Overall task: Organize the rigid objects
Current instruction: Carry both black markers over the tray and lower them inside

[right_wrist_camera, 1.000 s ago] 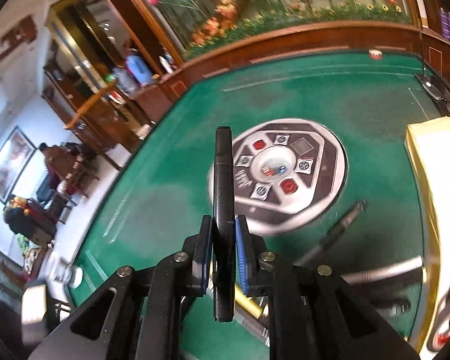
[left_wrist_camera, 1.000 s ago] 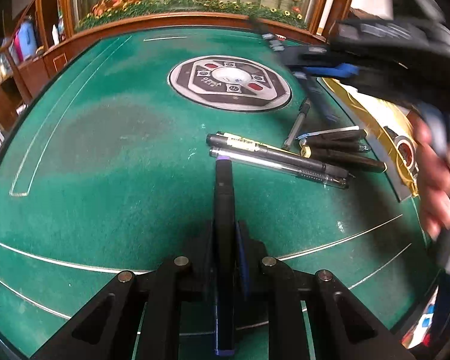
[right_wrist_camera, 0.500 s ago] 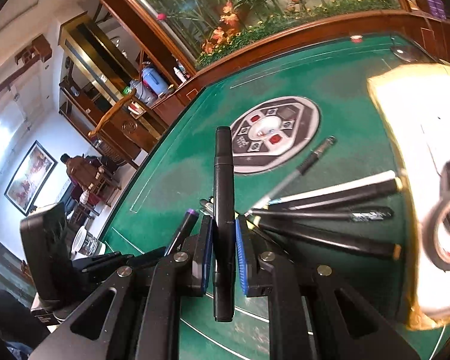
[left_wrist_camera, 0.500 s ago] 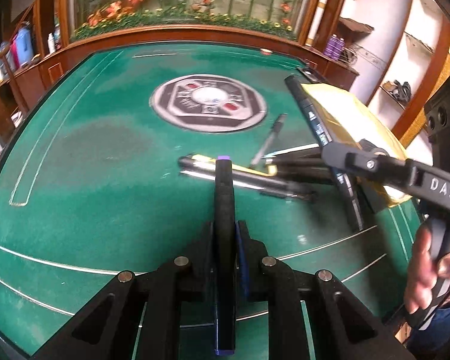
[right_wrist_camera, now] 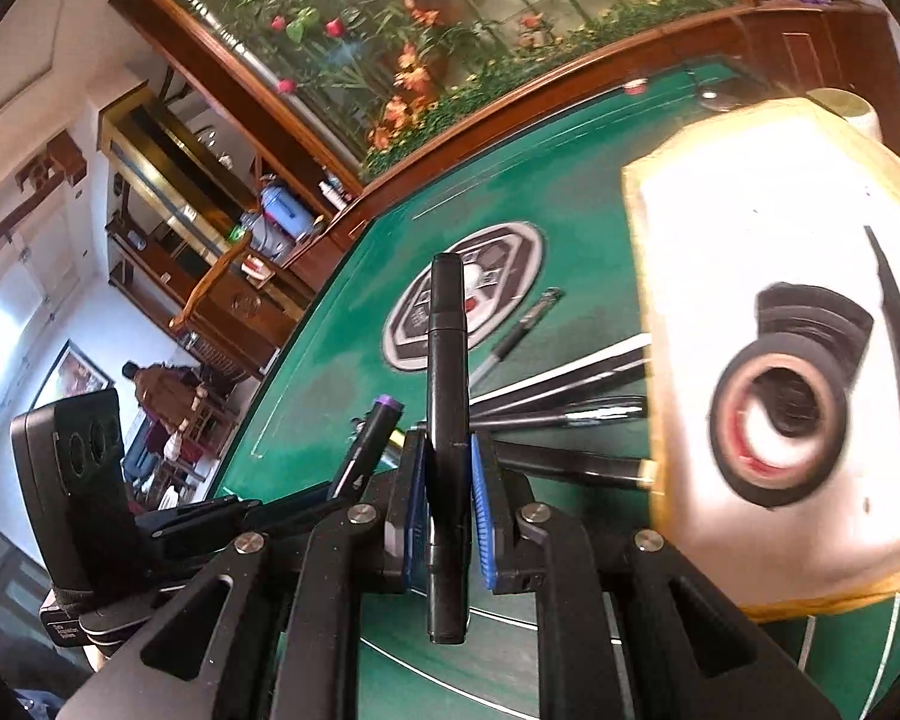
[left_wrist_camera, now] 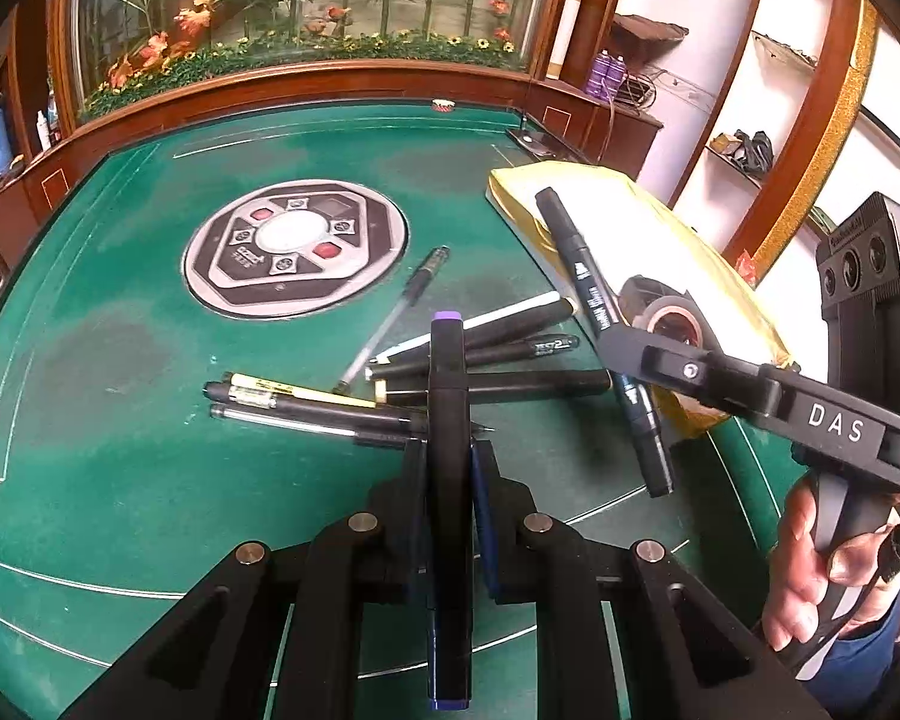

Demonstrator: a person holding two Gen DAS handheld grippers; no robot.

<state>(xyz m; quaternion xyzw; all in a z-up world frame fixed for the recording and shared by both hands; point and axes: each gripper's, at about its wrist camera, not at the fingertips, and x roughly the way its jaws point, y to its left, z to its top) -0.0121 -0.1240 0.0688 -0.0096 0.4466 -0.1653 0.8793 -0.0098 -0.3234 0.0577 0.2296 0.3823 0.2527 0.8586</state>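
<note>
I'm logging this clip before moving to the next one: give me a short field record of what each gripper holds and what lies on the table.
surface: green felt table with a round control panel at its centre
left gripper: shut on purple-capped marker
right gripper: shut on black marker, held above the table
loose pens: a cluster lying flat on the felt, ahead of the left gripper
yellow box: on the table's right side
tape roll: resting on the yellow box
</note>
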